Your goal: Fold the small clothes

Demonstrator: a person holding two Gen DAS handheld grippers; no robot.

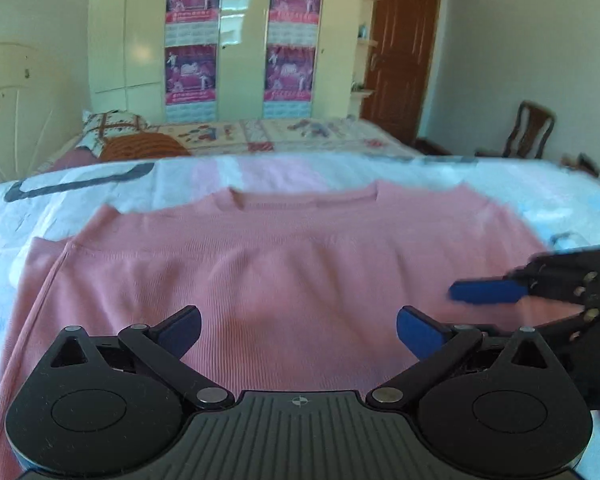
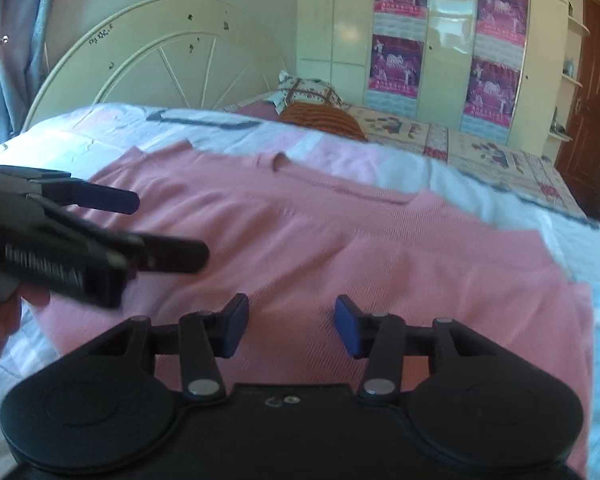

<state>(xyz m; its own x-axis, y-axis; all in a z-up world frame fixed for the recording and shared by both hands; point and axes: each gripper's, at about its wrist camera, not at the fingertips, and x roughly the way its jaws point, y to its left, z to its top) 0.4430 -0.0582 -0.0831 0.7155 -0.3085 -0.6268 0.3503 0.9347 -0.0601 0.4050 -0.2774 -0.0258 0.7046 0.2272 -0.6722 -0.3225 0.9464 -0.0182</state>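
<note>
A pink knit sweater (image 1: 292, 268) lies flat on a white bedsheet (image 1: 16, 216), neckline at the far side. It also shows in the right wrist view (image 2: 340, 248). My left gripper (image 1: 298, 330) is open and empty, hovering above the sweater's lower middle. My right gripper (image 2: 292, 326) is open and empty, above the sweater's lower right part. The right gripper (image 1: 500, 294) shows at the right edge of the left wrist view. The left gripper (image 2: 160, 228) shows at the left of the right wrist view, open, over the sweater's left side.
A second bed with a patterned quilt (image 1: 292, 134) and an orange cushion (image 1: 144, 146) lies beyond. A cream wardrobe with posters (image 1: 240, 40), a brown door (image 1: 400, 52) and a wooden chair (image 1: 528, 130) stand at the back. A cream headboard (image 2: 160, 64) is on the left.
</note>
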